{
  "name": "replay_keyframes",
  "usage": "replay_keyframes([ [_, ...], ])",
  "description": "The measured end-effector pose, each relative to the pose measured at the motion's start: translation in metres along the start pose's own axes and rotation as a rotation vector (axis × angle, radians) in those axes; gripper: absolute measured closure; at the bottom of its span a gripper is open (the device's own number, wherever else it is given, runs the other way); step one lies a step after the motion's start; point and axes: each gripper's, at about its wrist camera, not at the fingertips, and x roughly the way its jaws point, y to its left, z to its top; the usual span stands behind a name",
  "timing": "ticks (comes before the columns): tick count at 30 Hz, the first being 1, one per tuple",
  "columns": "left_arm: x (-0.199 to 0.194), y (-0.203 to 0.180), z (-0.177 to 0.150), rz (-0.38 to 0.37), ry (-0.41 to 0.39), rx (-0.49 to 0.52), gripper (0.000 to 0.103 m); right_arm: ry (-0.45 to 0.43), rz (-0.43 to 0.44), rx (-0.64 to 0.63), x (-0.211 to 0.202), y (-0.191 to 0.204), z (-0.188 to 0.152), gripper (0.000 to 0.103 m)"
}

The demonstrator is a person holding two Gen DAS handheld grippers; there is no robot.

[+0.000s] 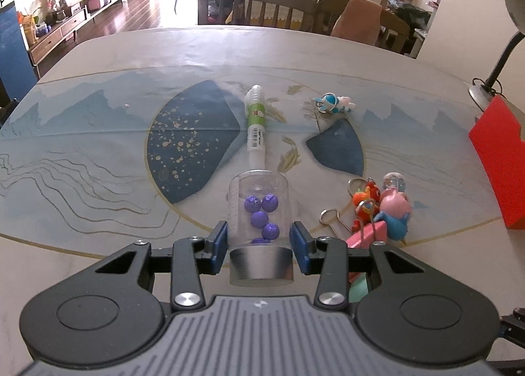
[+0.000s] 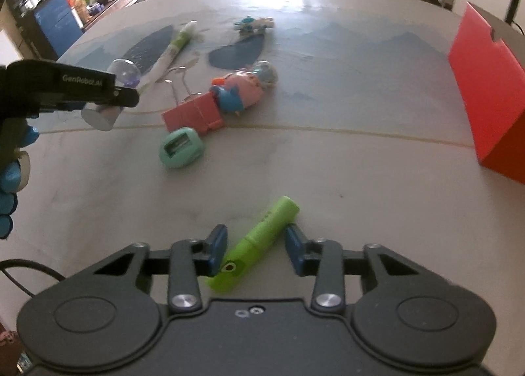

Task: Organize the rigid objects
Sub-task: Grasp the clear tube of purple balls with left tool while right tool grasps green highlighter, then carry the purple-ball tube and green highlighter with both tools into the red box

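Being gathered two at a time, small objects are being lifted from a patterned table [image 1: 98, 120] in what looks like the pick-up step of a tidying job. A clear capsule [image 1: 259, 212] holding purple balls [image 1: 261, 208] and closed by a grey cap [image 1: 261, 264] is being clamped between the blue pads of the left gripper [image 1: 260, 246], the jaws standing part-way closed against its sides; in the right wrist view the capsule is being carried clear of the tabletop. A green marker [image 2: 259, 238] is being straddled by the right gripper [image 2: 252, 251], lying slantwise between the fingers (one pad appears to be touching it, the other looks just apart, so a firm hold cannot be confirmed). A red box [image 2: 489, 97] is standing at the table's right side and is judged the likely destination, though nothing is being shown inside it. Left on the table, clustered together, are a pig figure [image 2: 246, 87], a pink binder clip [image 2: 193, 113] and a mint sharpener [image 2: 180, 148]; further off, a white-and-green tube [image 1: 256, 120] and a small blue-and-white figurine [image 1: 331, 102] are lying apart. The next move is judged to call for the marker to be squared up and fully gripped before lifting, since its slanted lie is risking a twist out of the pads, and for both loads to be carried toward the box
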Motion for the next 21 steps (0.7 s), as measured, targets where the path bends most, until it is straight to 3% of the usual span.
replay_keyframes([
  [4, -0.005, -0.002, -0.004, -0.011, 0.009, 0.007, 0.062, -0.004, 0.003, -0.033, 0.001, 0.004, -0.001, 0.087],
  [13, -0.022, -0.019, -0.011, -0.056, 0.041, 0.026, 0.062, -0.054, 0.008, 0.015, -0.013, -0.022, -0.001, 0.088],
  [21, -0.043, -0.058, -0.007, -0.135, 0.06, 0.058, 0.062, -0.129, 0.031, 0.071, -0.054, -0.059, 0.008, 0.088],
])
